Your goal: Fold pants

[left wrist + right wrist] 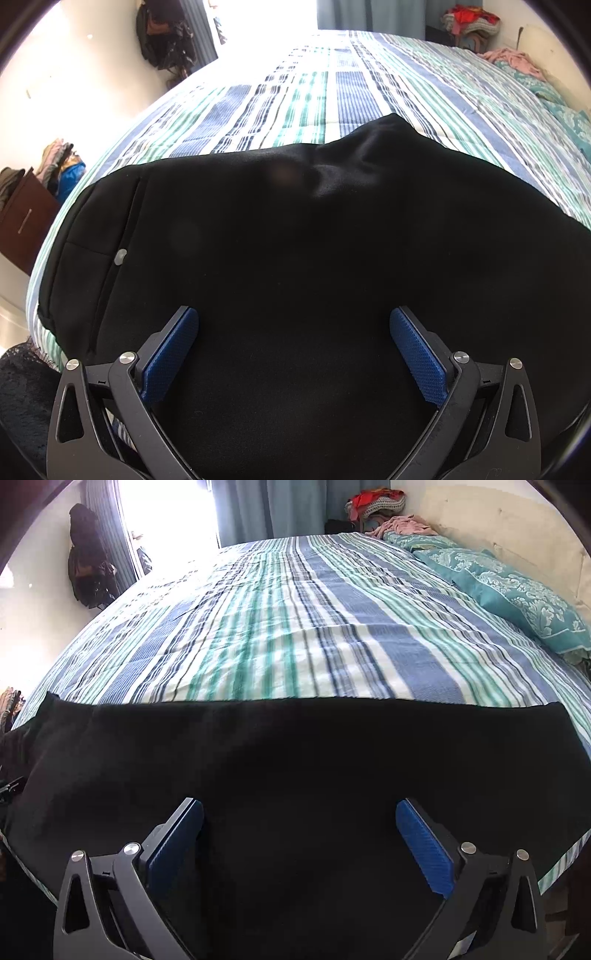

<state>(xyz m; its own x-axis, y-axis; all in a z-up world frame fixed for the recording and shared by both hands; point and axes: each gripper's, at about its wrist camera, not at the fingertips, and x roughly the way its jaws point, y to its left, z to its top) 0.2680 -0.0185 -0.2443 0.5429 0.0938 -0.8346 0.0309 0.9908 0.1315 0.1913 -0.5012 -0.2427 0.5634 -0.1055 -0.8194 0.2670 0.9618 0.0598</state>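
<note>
Black pants (295, 229) lie spread on a striped bed. In the left wrist view I see the waist end with a pocket seam and a small grey button (120, 256) at the left. My left gripper (294, 325) is open and empty, just above the black cloth. In the right wrist view the pants (295, 760) fill the lower half, with a straight far edge across the bed. My right gripper (300, 816) is open and empty over the cloth.
The bed (295, 620) has a blue, green and white striped cover. Teal pillows (517, 590) lie along the right wall. A brown dresser (26, 225) with piled clothes stands left of the bed. Bags hang on the far wall (88, 561).
</note>
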